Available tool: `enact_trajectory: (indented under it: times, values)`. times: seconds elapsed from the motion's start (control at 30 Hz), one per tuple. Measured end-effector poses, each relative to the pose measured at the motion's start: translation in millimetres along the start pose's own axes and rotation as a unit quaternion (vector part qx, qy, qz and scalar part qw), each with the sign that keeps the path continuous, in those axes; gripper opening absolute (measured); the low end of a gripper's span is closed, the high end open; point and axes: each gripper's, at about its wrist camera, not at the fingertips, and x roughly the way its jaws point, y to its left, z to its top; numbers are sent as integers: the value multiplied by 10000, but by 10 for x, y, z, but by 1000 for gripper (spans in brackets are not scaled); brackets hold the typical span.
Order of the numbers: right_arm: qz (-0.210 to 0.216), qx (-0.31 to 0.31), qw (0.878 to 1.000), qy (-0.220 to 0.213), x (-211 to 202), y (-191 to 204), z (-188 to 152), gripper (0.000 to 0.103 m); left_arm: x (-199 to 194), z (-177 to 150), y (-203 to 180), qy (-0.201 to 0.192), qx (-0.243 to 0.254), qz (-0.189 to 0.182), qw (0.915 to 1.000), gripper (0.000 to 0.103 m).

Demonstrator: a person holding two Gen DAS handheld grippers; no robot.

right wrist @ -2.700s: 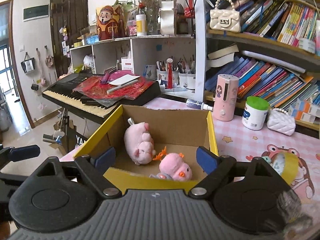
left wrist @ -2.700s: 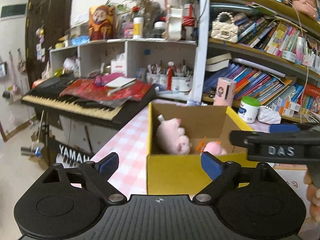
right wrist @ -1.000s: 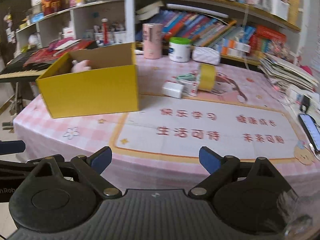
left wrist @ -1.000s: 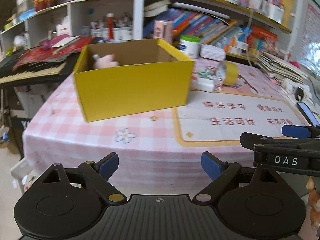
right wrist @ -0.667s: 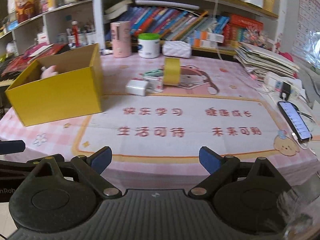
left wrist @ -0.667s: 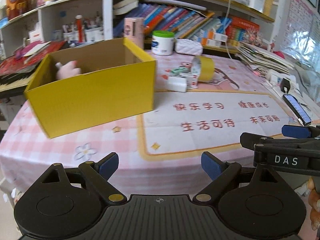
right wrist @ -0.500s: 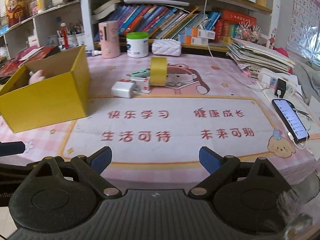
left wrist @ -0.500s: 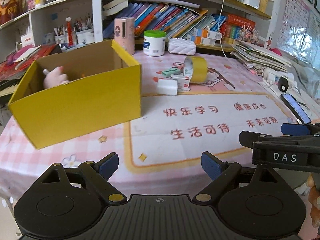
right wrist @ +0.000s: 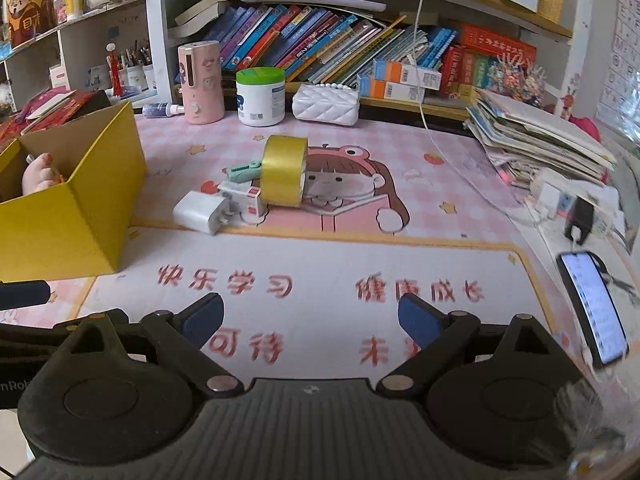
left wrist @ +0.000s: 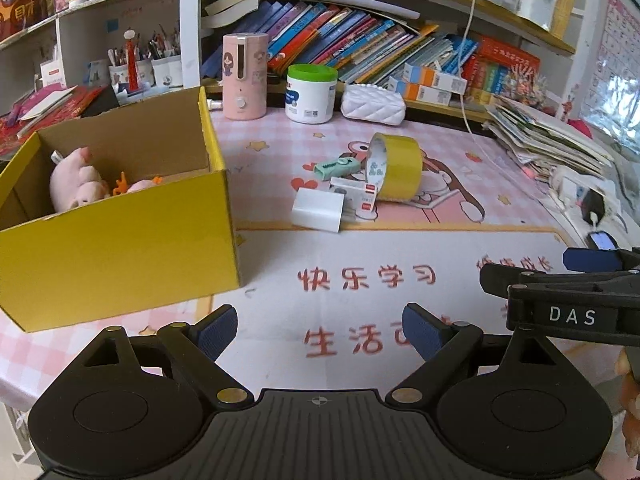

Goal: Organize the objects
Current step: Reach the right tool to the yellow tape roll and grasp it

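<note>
Both the left gripper (left wrist: 320, 330) and right gripper (right wrist: 310, 318) hover wide and empty above the pink desk mat (right wrist: 320, 268), with 2 pink plush toys (left wrist: 78, 184) inside the yellow cardboard box (left wrist: 120, 248) and a yellow tape roll (right wrist: 282, 176), white charger (right wrist: 198, 213) and green stapler (right wrist: 242, 171) clustered just beside it.

Both tongs, left (left wrist: 320, 330) and right (right wrist: 310, 318), hover side by side, jaws spread wide, empty.

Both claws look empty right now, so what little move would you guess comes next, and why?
Probably the right gripper reaches forward to the white charger. Both grippers are open and empty, plush toys already lie in the yellow box, and the charger is the nearest loose item.
</note>
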Motion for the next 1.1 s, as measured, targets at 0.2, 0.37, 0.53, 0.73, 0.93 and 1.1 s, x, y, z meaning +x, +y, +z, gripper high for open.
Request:
enact_trajectory:
  times: [0.2,0.37,0.53,0.73,0.93,1.1]
  values:
    - [223,-123,9997,-36,245,-162,197,95,135,107,-113,0,-111,249,9996,92]
    - [429,-187,9989,-35,454,-263,334,95,220,192,-158,-46,-223,429,9988,92]
    - [586,-242,9979,-102,609,-341,445,95,325,258,-226,18,-213,573,9981,92]
    - [752,-165,9969,-156,762,-428,554,95,398,291,-320,56,-53,604,9981,92]
    - [1040,-247,9940,-242,900,-376,631,95,434,293,-349,80,36,635,9979,92]
    - [1151,-342,9922,-330,1109,-271,762,95,435,303,-346,93,44,698,9975,92]
